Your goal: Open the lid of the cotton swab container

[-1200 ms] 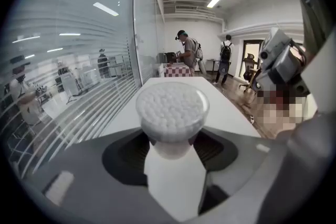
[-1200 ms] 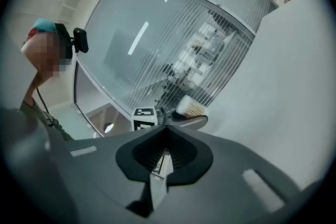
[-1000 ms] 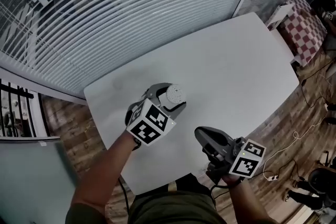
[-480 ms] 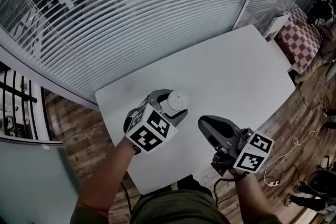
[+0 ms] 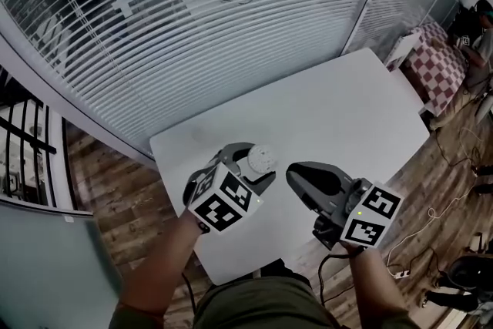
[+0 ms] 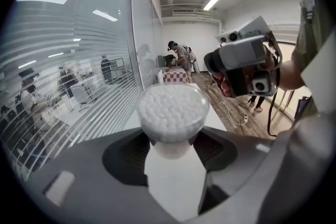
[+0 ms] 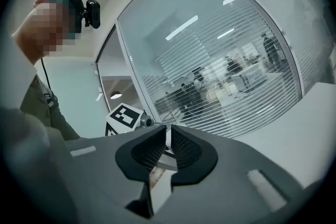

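Observation:
The cotton swab container point(image 5: 261, 158) is a small clear round tub packed with white swab heads. My left gripper point(image 5: 254, 164) is shut on it and holds it upright above the white table point(image 5: 331, 112). In the left gripper view the container point(image 6: 172, 113) stands between the two dark pads, gripped low on its body. I cannot tell whether a clear lid sits on top. My right gripper point(image 5: 294, 173) hovers just right of the container, apart from it. Its jaws point(image 7: 169, 136) are shut with nothing visible between them. It also appears in the left gripper view as the right gripper point(image 6: 244, 63).
A glass wall with white blinds point(image 5: 200, 27) runs behind the table. Wooden floor point(image 5: 115, 189) surrounds the table, with cables point(image 5: 439, 204) on it at the right. A checkered cloth point(image 5: 439, 65) lies at the far right. People stand in the room's background point(image 6: 181, 57).
Both grippers have risen from the table toward the camera. The right gripper has rolled and come closer to the container. The left gripper still holds the container.

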Demonstrator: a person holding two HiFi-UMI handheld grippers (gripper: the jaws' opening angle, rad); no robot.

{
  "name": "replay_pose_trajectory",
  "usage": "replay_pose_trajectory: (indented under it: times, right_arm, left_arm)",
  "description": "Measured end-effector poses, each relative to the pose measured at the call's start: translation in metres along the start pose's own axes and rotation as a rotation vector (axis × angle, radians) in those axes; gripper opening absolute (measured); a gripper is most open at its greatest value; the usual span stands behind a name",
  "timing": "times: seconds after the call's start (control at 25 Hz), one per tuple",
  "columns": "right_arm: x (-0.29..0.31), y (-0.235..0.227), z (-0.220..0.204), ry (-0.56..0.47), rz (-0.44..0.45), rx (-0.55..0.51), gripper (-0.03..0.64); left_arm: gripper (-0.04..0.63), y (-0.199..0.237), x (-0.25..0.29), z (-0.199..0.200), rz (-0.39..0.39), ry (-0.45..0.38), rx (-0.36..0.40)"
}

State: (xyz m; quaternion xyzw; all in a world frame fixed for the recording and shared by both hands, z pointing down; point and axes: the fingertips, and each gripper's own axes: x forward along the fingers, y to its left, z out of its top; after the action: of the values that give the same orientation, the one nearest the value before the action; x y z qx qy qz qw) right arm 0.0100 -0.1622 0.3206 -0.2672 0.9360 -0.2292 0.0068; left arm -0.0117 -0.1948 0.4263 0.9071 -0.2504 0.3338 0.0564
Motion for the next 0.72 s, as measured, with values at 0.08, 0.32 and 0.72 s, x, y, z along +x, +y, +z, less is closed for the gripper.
replay_pose_trajectory:
  times: [0.08,0.32,0.72]
  right_arm:
    - [0.005,0.007,0.004,0.009,0.005,-0.023,0.019]
    - [0.021,0.025,0.003,0.076,0.013,-0.129,0.089]
    - [0.051,0.041,-0.018,0.250,-0.030,-0.362,0.241]
  left_arm:
    - [0.264,-0.002,-0.006,-0.001,-0.001,0.003,0.005]
    - [0.264,-0.007,-0.017,-0.008,-0.007,0.005,0.016]
    - [0.264,-0.013,-0.031,-0.019,-0.024,0.011,0.027]
